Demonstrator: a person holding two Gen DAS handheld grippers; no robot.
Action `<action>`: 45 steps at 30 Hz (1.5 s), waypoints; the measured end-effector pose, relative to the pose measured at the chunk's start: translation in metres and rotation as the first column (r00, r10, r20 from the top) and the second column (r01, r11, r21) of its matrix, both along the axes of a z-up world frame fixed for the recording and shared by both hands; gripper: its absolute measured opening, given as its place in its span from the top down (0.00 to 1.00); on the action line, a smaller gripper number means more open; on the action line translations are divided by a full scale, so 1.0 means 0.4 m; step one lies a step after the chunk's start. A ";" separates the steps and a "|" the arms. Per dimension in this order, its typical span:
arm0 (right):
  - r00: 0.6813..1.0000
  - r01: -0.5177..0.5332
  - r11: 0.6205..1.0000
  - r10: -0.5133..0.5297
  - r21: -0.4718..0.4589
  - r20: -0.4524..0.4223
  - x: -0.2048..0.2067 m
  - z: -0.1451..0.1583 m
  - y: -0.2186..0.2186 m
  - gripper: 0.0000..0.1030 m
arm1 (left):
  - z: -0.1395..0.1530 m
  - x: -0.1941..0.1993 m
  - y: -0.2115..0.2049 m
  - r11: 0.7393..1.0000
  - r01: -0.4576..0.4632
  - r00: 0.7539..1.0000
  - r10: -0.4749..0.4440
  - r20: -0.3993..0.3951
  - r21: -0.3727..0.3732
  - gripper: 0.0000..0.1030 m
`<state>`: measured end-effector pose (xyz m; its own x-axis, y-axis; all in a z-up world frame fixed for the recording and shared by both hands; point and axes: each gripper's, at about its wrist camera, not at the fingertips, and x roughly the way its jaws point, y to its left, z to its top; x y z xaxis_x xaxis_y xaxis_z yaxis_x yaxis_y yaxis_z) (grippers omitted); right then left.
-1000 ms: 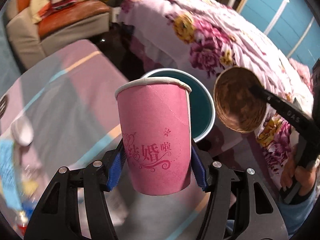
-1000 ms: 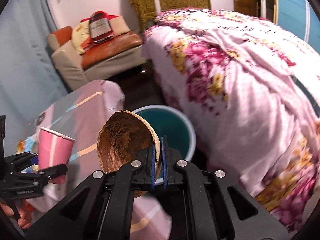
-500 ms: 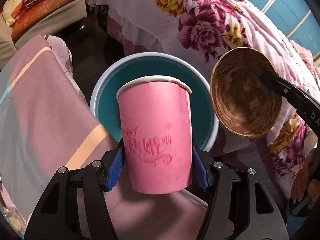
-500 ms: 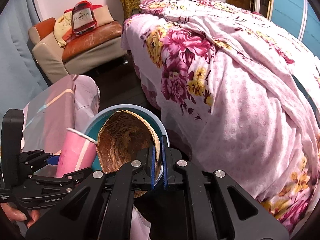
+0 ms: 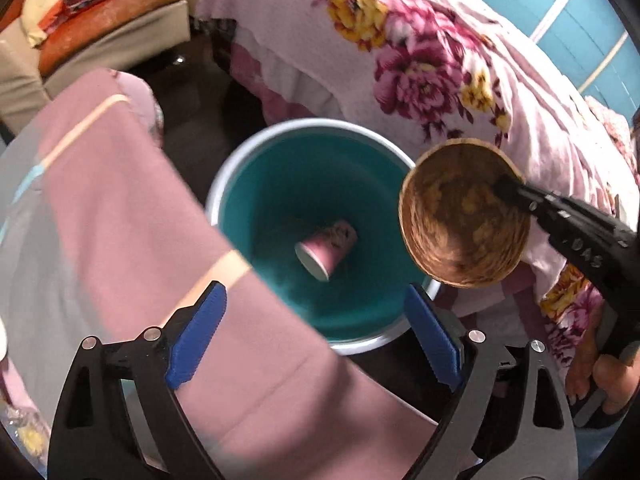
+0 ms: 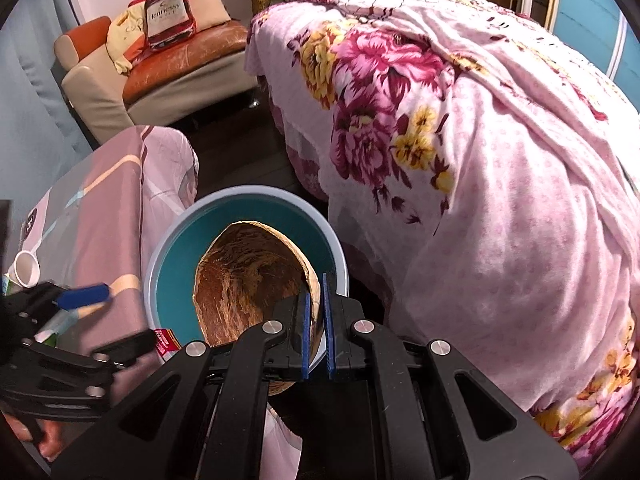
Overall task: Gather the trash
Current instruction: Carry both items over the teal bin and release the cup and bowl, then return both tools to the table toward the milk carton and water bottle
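Observation:
A pink paper cup [image 5: 326, 248] lies on its side at the bottom of the teal bin [image 5: 276, 184]. Above the bin hangs my left gripper [image 5: 316, 293], its jaws opening wide with nothing between the blue pads [image 5: 196, 336]. My right gripper [image 6: 316, 300] is shut on the rim of a brown coconut shell half [image 6: 248, 280], held over the bin [image 6: 176, 264]. The left wrist view shows that shell [image 5: 460, 216] at the bin's right rim. The right wrist view shows the left gripper [image 6: 108, 320] at the left edge.
A bed with a pink floral blanket [image 5: 440, 60] crowds the bin's far and right side. The table under a pink striped cloth [image 5: 120, 220] borders its left, with a small white cup [image 6: 26, 268] on it. A sofa [image 6: 160, 80] stands behind. A person's hand [image 5: 600, 376] grips the right handle.
The left gripper has opened and the pink cup has dropped from it into the bin. Both grippers have moved lower over the bin. The right one keeps hold of the shell.

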<state>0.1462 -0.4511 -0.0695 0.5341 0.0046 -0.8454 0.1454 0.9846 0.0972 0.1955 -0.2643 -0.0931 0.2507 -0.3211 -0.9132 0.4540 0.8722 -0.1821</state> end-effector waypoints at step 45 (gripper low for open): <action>0.948 -0.317 0.948 0.317 0.004 -0.041 -0.141 0.135 0.506 0.25 | 0.171 -0.215 0.794 0.869 -0.494 0.861 0.484 0.156 0.035 0.10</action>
